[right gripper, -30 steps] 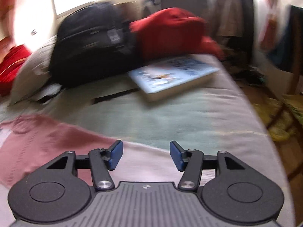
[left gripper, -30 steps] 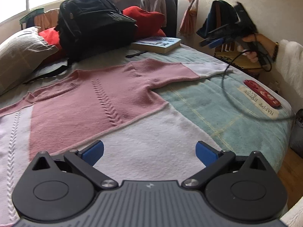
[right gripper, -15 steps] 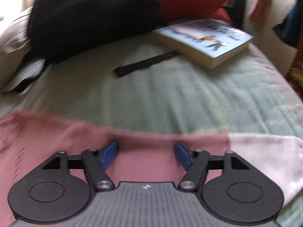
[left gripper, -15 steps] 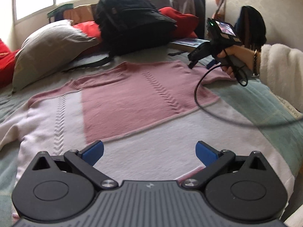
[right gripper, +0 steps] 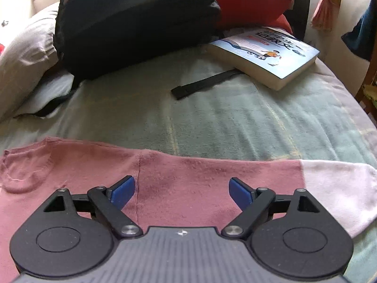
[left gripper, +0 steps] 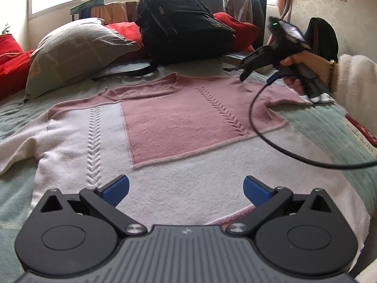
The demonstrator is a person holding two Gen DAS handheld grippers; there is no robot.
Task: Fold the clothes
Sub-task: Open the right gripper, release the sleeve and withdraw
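Since a second ago the right gripper has been brought down over the shoulder seam of the pink-and-white sweater spread flat on the bed, its empty jaws opening for a first grasp, while the left gripper is held wide and empty above the hem.

Right tool opening over pink sweater, book beyond

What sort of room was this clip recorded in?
Most likely a bedroom in a home. A pink and white sweater lies spread on a bed with a pillow at its head, and clothes hang on a rail by the window.
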